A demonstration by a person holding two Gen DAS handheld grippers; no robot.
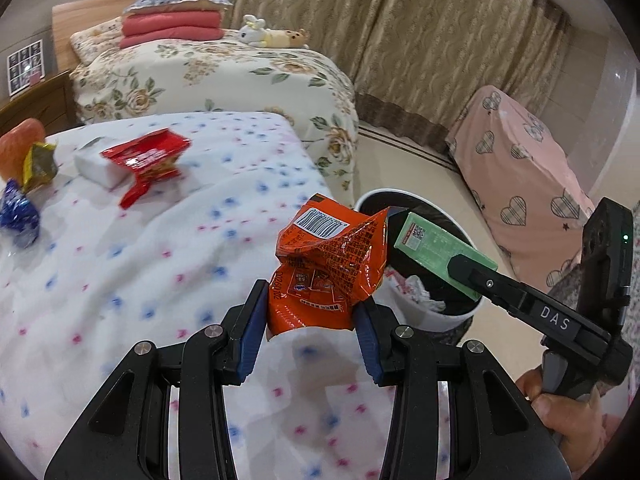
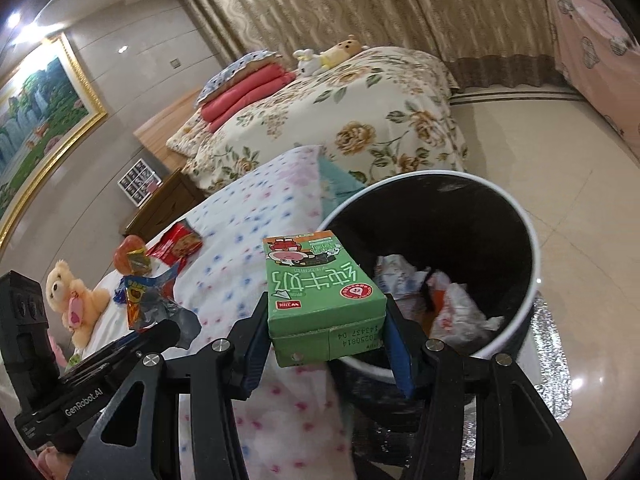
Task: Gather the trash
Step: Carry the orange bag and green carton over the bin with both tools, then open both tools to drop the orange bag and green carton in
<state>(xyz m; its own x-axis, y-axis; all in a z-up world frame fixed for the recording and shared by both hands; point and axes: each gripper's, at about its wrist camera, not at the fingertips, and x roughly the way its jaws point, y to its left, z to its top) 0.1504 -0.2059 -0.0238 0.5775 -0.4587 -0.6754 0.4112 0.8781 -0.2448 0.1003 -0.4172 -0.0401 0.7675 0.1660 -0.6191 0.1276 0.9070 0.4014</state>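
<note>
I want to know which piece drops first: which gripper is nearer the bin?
Right. The right gripper holds its carton at the bin rim; the left gripper, with the orange wrapper, is over the bed edge.

Orange wrapper (image 1: 324, 268), green carton (image 2: 320, 292) (red logo), floral bedspread (image 1: 224, 76).

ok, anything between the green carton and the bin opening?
Nothing visible. The green carton, clamped in the right gripper, sits at the bin rim; the mouth is open, holding only crumpled trash low inside.
</note>
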